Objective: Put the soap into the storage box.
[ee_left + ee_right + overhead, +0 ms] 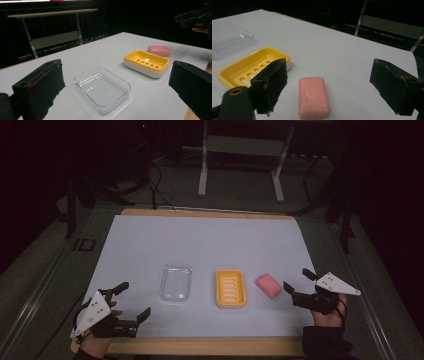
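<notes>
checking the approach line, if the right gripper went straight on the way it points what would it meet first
Most likely the pink soap: it lies flat on the table between the open jaws of the right gripper, just ahead of them. The yellow dish sits off to one side. Depth is hard to judge, so the jaws might pass over it.

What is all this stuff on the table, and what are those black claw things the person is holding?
Clear lid or tray: one, transparent, left of the row on the white table.
Soap dish: one, yellow with slots, middle of the row.
Soap bar: one, pink, right of the dish, lying on the table.
Frame stand: one, pale, on the floor behind.
Left gripper: one, black, open, near left corner.
Right gripper: one, black, open, beside the soap.
</notes>
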